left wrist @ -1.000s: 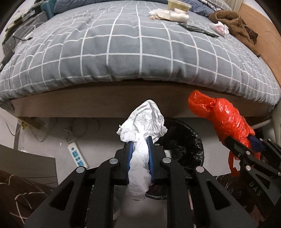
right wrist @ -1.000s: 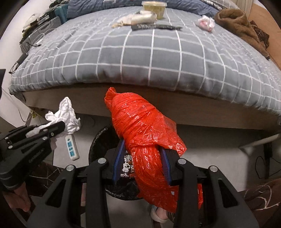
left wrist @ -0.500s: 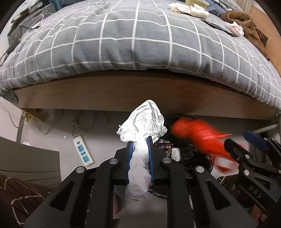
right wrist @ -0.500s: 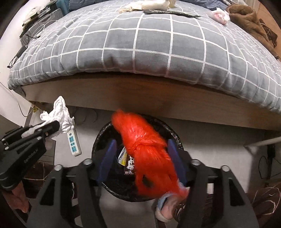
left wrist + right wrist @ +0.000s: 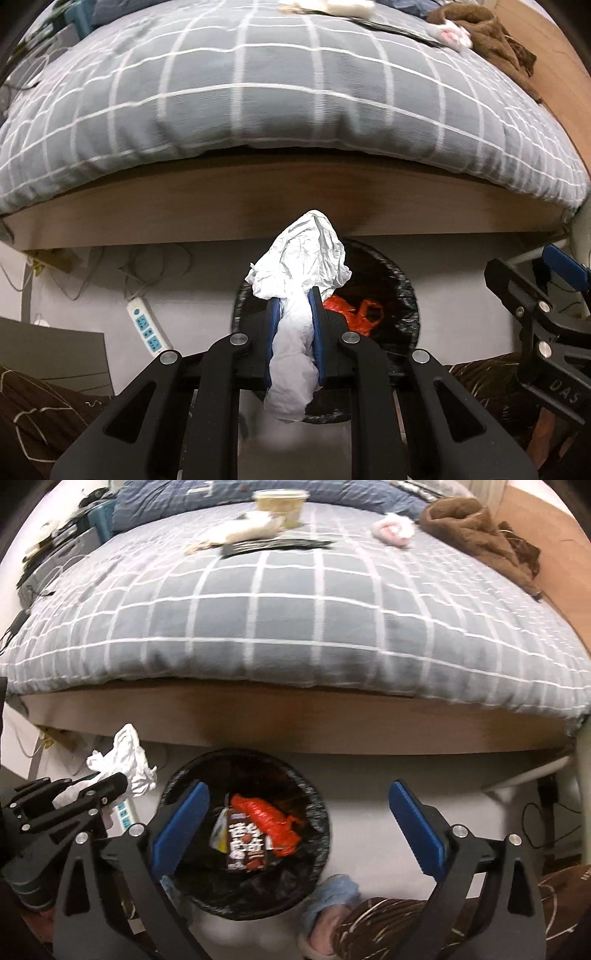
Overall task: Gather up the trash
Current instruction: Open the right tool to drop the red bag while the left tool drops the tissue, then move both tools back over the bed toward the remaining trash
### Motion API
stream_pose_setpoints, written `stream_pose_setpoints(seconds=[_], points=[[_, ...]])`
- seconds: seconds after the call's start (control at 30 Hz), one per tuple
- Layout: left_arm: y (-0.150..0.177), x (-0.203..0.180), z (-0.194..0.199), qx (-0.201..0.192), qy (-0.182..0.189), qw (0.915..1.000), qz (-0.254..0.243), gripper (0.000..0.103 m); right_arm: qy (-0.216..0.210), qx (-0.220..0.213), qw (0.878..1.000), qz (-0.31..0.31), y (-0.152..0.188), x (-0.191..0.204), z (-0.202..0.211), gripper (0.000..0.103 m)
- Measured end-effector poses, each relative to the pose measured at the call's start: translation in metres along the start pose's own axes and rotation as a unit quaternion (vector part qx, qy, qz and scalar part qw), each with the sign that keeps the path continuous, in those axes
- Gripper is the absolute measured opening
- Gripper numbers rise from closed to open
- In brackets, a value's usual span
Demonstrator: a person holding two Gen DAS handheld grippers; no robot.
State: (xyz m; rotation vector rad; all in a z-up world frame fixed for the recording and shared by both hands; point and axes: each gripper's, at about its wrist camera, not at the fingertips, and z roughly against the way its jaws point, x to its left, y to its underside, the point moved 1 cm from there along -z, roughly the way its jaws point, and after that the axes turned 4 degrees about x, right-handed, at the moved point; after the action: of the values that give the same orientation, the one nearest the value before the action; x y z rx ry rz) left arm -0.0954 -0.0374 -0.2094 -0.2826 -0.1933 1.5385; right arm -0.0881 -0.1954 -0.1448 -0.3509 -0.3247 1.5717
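My left gripper (image 5: 294, 295) is shut on a crumpled white paper wad (image 5: 301, 266) and holds it above the near rim of the black-lined trash bin (image 5: 408, 295). It also shows in the right wrist view (image 5: 120, 758), left of the bin (image 5: 177, 775). My right gripper (image 5: 297, 794) is open wide and empty above the bin. A red plastic bag (image 5: 269, 821) lies inside the bin beside a dark snack packet (image 5: 245, 851); the bag also shows in the left wrist view (image 5: 351, 314).
A bed with a grey checked duvet (image 5: 280, 605) stands just behind the bin, with its wooden frame (image 5: 258, 206). On it lie a tub (image 5: 282, 502), white wrappers (image 5: 243, 531), a black strip (image 5: 277, 546), a pink-white wad (image 5: 395, 530) and brown clothing (image 5: 480, 535). A power strip (image 5: 146, 328) lies on the floor.
My right gripper opened and the red bag fell from it into the bin. My left gripper moved right, over the bin, still holding the white paper.
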Motion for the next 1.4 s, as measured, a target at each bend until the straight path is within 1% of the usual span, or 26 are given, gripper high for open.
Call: stream_pose_setpoints(seconds=[0.13,0.3,0.4,0.47,0.53,0.57,0.73,0.77,0.83,0.97,1.03,1.17,1.4], points=[[-0.001,-0.02,-0.004,0.002,0.006,0.9998,-0.018,0.016,0.008,0.0,1.0,-0.024,0.005,-0.023,0.001,0.094],[-0.001,-0.039,-0.007,0.002,0.012,0.9994,-0.034,0.016,0.016,-0.002,0.999,-0.047,0.005,-0.036,0.0,0.094],[-0.001,-0.041,-0.008,0.0,0.009,0.9992,-0.039,0.019,0.017,-0.007,0.999,-0.048,0.005,-0.037,0.001,0.094],[-0.002,-0.042,-0.006,-0.002,0.005,0.9993,-0.038,0.028,0.017,-0.009,0.999,-0.048,0.003,-0.035,0.002,0.094],[-0.001,-0.041,-0.003,-0.008,0.003,0.9994,-0.035,0.046,0.015,-0.01,0.999,-0.045,0.002,-0.032,0.002,0.094],[-0.002,-0.04,-0.002,-0.011,0.0,0.9993,-0.034,0.049,0.015,-0.011,0.999,-0.042,0.002,-0.031,0.002,0.094],[-0.003,-0.035,0.004,-0.023,-0.008,0.9991,-0.036,0.068,0.015,-0.016,0.999,-0.043,0.0,-0.029,0.003,0.094],[-0.004,-0.034,0.006,-0.024,-0.009,0.999,-0.036,0.07,0.015,-0.017,0.999,-0.043,0.0,-0.029,0.003,0.094],[-0.005,-0.033,0.011,-0.031,-0.012,0.9988,-0.036,0.079,0.016,-0.021,0.999,-0.046,-0.001,-0.03,0.005,0.094],[-0.011,-0.035,0.022,-0.044,-0.015,0.9982,-0.038,0.089,0.017,-0.027,0.998,-0.047,-0.003,-0.032,0.009,0.094],[-0.014,-0.036,0.029,-0.054,-0.019,0.9976,-0.039,0.096,0.018,-0.031,0.998,-0.048,-0.005,-0.034,0.011,0.094],[-0.023,-0.031,0.039,-0.067,-0.024,0.9967,-0.04,0.097,0.025,-0.049,0.997,-0.047,-0.013,-0.038,0.022,0.094],[-0.053,-0.019,0.063,-0.093,-0.02,0.9953,-0.022,0.097,0.032,-0.089,0.995,-0.042,-0.037,-0.045,0.043,0.094]])
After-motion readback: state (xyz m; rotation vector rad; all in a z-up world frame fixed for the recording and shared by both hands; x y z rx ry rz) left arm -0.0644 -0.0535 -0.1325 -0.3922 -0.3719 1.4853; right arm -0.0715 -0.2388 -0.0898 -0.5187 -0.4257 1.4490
